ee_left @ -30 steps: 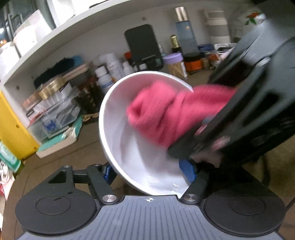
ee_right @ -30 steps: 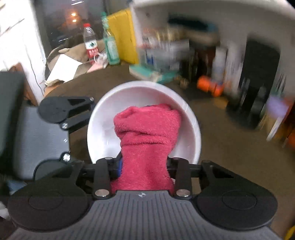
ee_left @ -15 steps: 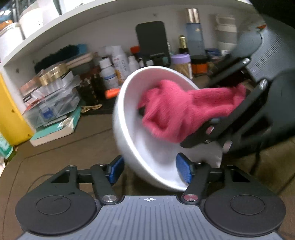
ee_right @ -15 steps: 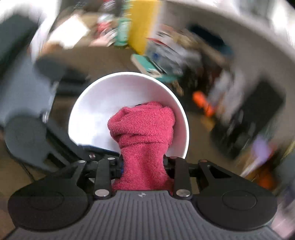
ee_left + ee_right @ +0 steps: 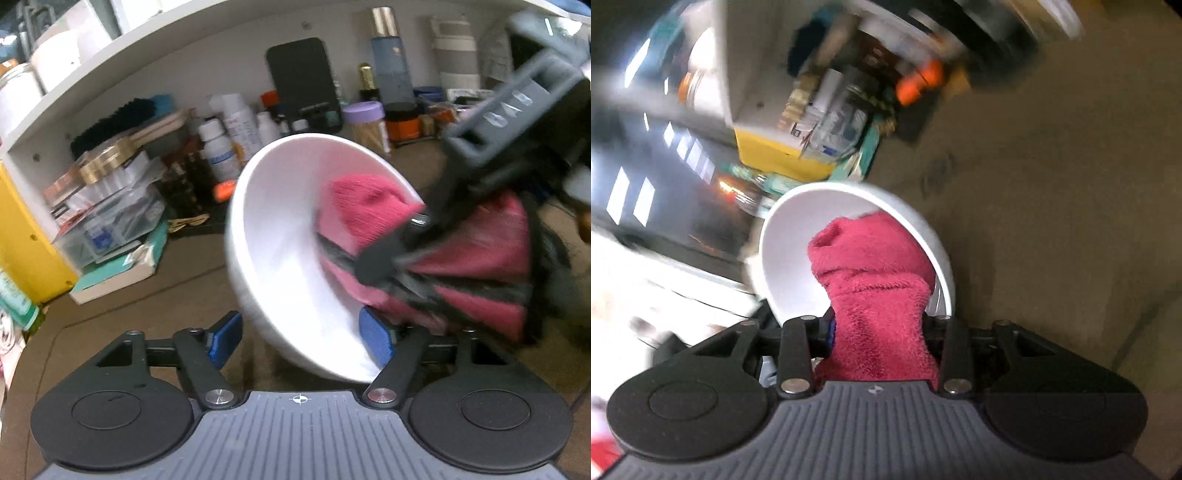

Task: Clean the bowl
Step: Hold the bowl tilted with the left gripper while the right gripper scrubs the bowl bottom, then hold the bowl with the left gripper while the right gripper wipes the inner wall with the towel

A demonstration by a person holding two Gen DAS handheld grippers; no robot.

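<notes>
The left tool (image 5: 299, 338) holds the bowl (image 5: 280, 236) by its lower rim. One blue pad (image 5: 375, 341) lies against the inside wall near the rim, the other (image 5: 223, 338) stands clear on the outer side with a gap to the bowl, so the jaws look fairly wide; whether they truly pinch the wall I cannot tell. The bowl is off the bench (image 5: 155, 299), tipped steeply on edge, its mouth facing right toward the other tool and its base toward the shelf clutter (image 5: 110, 206) on the left.

The right tool (image 5: 879, 332) is clamped narrowly on a red cloth (image 5: 875, 288), which fills the gap between its jaws. The free end of the cloth bulges forward into the bowl (image 5: 786, 258) and presses on the inner wall near the right rim. In the left wrist view the cloth (image 5: 369, 210) enters the bowl from the right, the right tool (image 5: 395, 254) over it, blurred. In the right wrist view the bowl's mouth faces the camera, with the bench (image 5: 1052, 184) behind it at right.
</notes>
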